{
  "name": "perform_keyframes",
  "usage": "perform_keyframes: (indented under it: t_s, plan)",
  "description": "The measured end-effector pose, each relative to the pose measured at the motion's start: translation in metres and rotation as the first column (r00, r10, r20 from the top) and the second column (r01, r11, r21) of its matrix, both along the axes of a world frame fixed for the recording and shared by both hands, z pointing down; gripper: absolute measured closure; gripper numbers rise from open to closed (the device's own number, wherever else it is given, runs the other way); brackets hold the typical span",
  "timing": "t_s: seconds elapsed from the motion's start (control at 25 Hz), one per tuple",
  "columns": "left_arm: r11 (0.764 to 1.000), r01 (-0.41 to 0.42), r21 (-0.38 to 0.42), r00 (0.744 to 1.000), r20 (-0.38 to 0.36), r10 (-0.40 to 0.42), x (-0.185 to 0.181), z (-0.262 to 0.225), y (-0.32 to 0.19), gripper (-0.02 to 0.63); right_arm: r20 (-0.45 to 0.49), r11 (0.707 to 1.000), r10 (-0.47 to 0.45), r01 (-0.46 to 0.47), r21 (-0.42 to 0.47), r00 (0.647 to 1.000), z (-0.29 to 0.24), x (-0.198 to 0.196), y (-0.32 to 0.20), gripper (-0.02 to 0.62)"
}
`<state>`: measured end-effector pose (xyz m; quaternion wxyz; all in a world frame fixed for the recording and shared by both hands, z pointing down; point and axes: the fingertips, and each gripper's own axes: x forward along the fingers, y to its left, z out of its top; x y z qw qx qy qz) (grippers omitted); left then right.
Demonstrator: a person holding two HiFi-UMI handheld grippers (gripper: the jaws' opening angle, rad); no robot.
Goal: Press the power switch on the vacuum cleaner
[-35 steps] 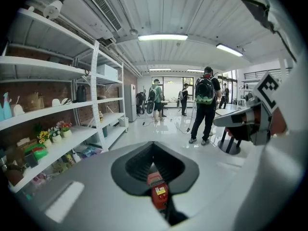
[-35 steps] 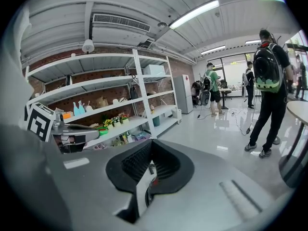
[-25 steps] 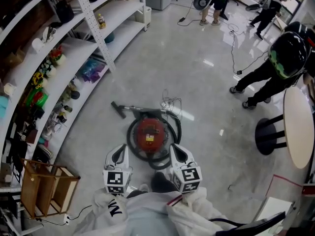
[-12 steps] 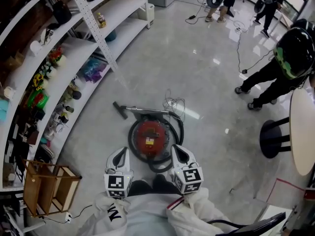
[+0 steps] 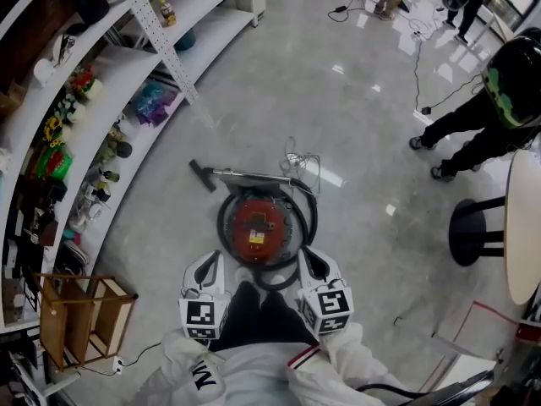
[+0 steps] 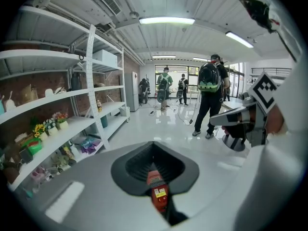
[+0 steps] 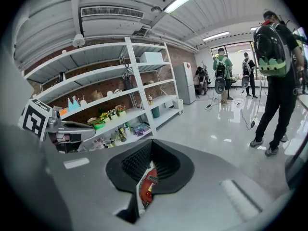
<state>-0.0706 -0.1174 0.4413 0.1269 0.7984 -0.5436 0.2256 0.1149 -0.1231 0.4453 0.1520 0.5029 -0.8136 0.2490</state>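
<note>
A round red vacuum cleaner (image 5: 258, 229) ringed by a black hose stands on the grey floor, its wand and nozzle (image 5: 203, 176) stretched out to the left. My left gripper (image 5: 208, 260) and right gripper (image 5: 309, 256) hang side by side just short of it, above the floor. Both look shut with nothing held. In the left gripper view only a red sliver of the vacuum cleaner (image 6: 158, 194) shows through the slit of the left gripper (image 6: 154, 146). The right gripper view has the vacuum cleaner (image 7: 147, 186) in the same way below the right gripper (image 7: 153, 144).
White shelving (image 5: 110, 66) full of small items curves along the left. A wooden crate (image 5: 80, 320) stands at the lower left. A person with a backpack (image 5: 507, 83), a black stool (image 5: 473, 231) and a round table (image 5: 524, 227) are on the right. Cables (image 5: 296, 163) lie behind the vacuum.
The head view has shifted, so the vacuum cleaner sits a little higher in it. Dark trouser legs now show between the grippers. Both grippers keep their pose.
</note>
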Motion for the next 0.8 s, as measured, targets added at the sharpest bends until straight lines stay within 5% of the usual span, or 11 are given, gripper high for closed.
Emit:
perform_keyframes:
  t_s: [0.8]
  plan:
    - [0.992,-0.017,-0.123,0.997,-0.071,0.008,-0.007,0.106,-0.021,0.606,-0.065,0.993,0.011,-0.019,-0.121,0.998,0.097,-0.031,-0.016,0.595]
